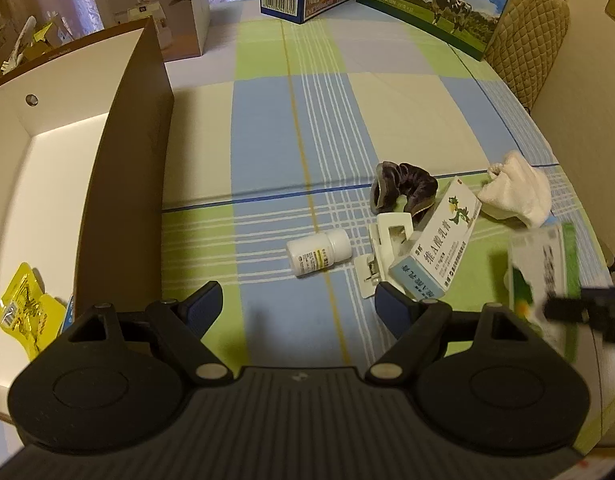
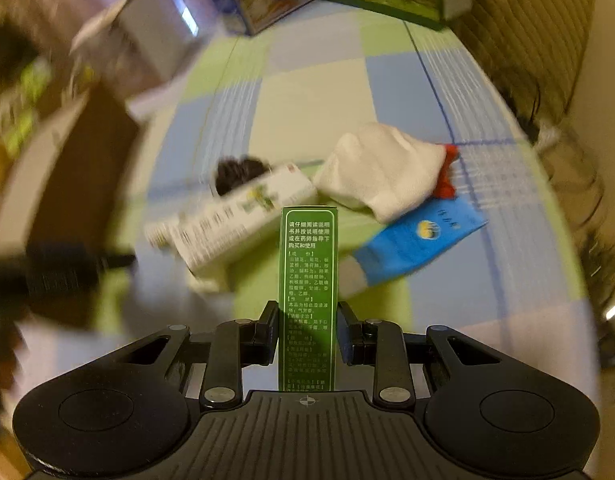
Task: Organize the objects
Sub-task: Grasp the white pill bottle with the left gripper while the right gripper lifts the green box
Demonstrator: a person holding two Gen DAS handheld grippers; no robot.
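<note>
Checked tablecloth (image 1: 267,128) fills frame, white storage box (image 1: 11,152) at left. My right gripper (image 2: 307,328) clenched on green carton (image 2: 308,264), centre frame: light, stiff, crushable; grip on narrow faces suits. Left gripper (image 1: 297,304) released, empty, lower centre.

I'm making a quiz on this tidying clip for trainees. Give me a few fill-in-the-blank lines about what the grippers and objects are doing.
1. The right gripper is shut on a slim ____ box.
2. The left gripper holds ____.
3. The white pill bottle lies on its ____.
4. A ____ packet lies in the open storage box.

Missing: green; nothing; side; yellow
</note>
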